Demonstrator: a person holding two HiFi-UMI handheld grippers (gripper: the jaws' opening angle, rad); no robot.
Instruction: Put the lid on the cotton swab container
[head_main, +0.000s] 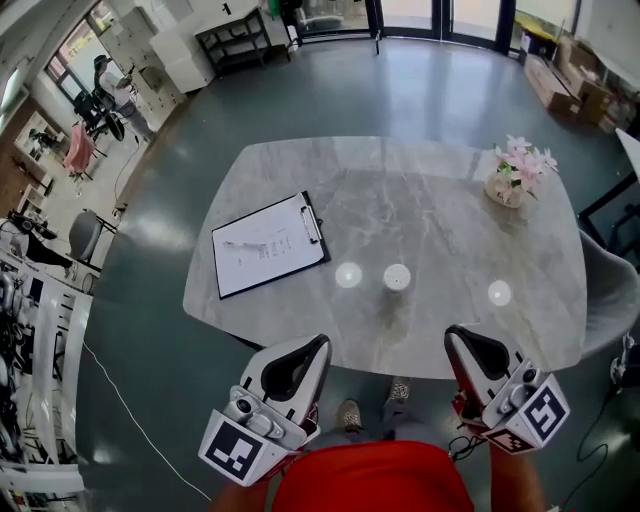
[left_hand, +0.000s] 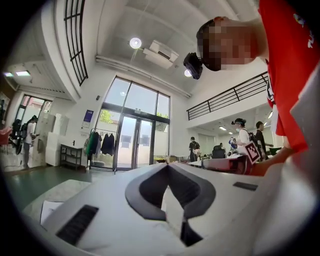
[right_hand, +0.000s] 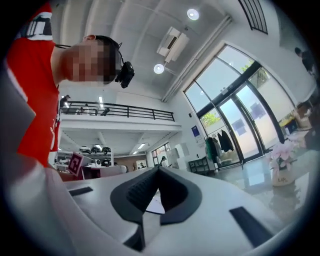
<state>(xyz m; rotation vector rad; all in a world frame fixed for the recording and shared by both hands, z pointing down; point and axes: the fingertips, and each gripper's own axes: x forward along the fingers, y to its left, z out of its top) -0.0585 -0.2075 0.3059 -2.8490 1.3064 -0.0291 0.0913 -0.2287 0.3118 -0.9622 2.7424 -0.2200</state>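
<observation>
Left gripper (head_main: 322, 345) and right gripper (head_main: 453, 335), smooth white plastic, both clenched on nothing.
Their dark ribbed pads meet tip to tip. The small white cylindrical cotton swab container (head_main: 397, 277) stands farther out, between them, on the veined grey marble table (head_main: 420, 200).

table (head_main: 430, 200): grey marble-look top, polished, mirrors lights. floor (head_main: 450, 90): glossy. clipboard (head_main: 268, 245): matt white paper on black board. cotton swab container (head_main: 397, 277): white, probably plastic. left gripper (left_hand: 167, 165), right gripper (right_hand: 157, 169): smooth matt white plastic, pads (right_hand: 137, 192) dark, ribbed
</observation>
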